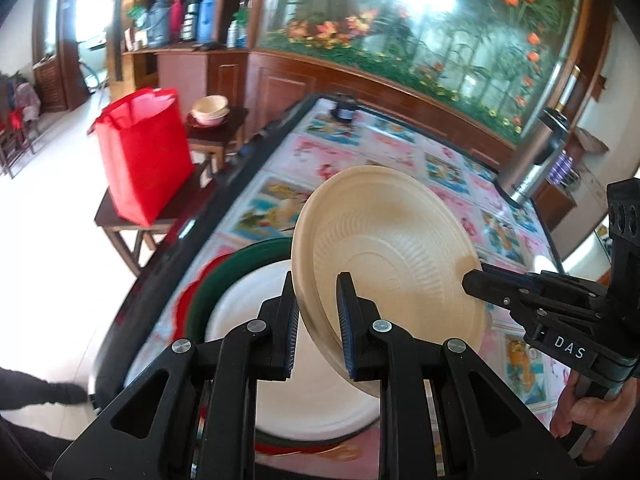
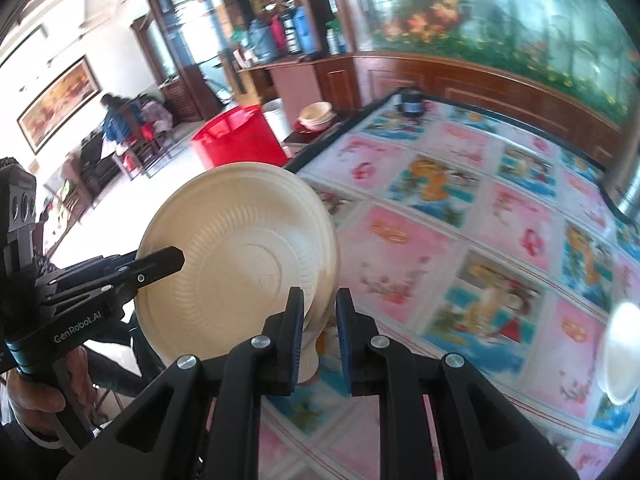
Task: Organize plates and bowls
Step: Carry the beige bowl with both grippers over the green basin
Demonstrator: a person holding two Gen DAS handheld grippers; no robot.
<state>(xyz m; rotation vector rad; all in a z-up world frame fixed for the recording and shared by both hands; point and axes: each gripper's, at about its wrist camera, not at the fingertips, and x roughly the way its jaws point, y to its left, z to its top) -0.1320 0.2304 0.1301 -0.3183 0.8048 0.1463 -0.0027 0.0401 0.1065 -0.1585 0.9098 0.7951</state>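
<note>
A beige ribbed plate [image 1: 384, 240] hangs tilted above the table, its underside toward both cameras. My left gripper [image 1: 316, 286] is shut on its near rim. My right gripper [image 1: 478, 280] reaches in from the right and clamps the opposite rim. In the right wrist view the same plate [image 2: 240, 248] has its edge between the pads of my right gripper [image 2: 319, 300], and the left gripper [image 2: 172, 258] bites the rim from the left. Under the held plate lies a white plate [image 1: 256, 304] on a green plate [image 1: 224, 276] and a red one [image 1: 188, 300].
The table [image 2: 460, 240] wears a bright patterned cloth. Another white plate [image 2: 620, 356] lies at its right. A dark jar [image 1: 344, 108] stands at the far end and a steel thermos [image 1: 536, 160] at the right edge. Left of the table are a red bag [image 1: 144, 156] and stacked bowls [image 1: 210, 110] on stools.
</note>
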